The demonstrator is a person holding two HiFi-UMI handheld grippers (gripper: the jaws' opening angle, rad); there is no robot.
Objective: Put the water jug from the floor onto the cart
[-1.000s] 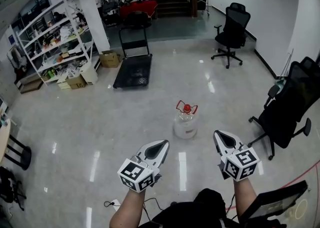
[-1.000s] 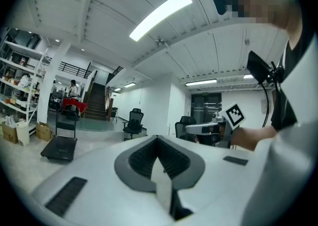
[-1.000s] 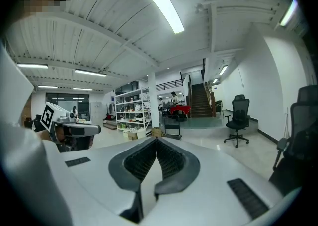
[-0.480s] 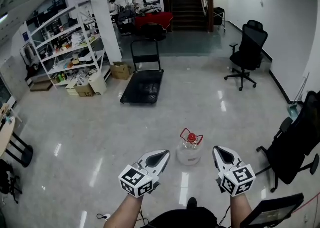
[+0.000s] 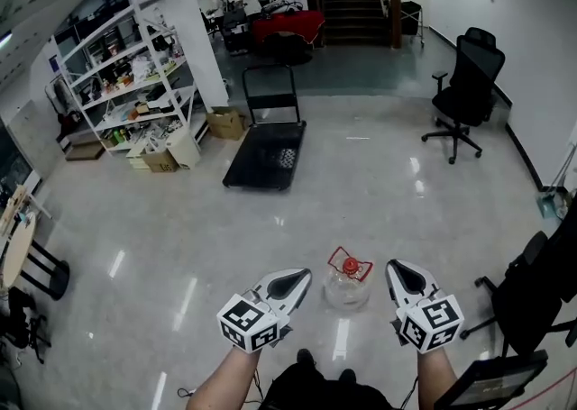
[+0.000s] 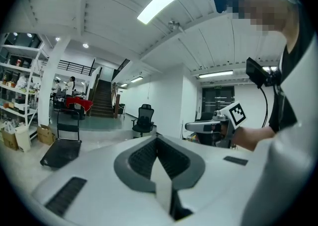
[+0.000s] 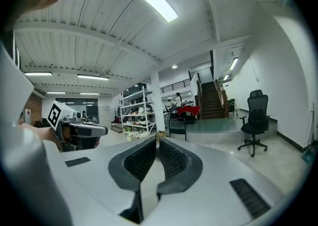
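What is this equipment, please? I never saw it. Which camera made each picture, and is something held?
A person holds a gripper in each hand: the left gripper and the right gripper. The wide picture comes from a camera on the person's head, looking down. The other two come from cameras on the grippers, looking along their jaws. Both are shut and hold nothing. On the floor ahead stands a clear water jug with a red cap; farther off, a flat black cart.

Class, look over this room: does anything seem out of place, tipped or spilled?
Only the water jug: it stands alone, upright, on the open floor, well short of the flat cart. Nothing looks spilled or damaged.
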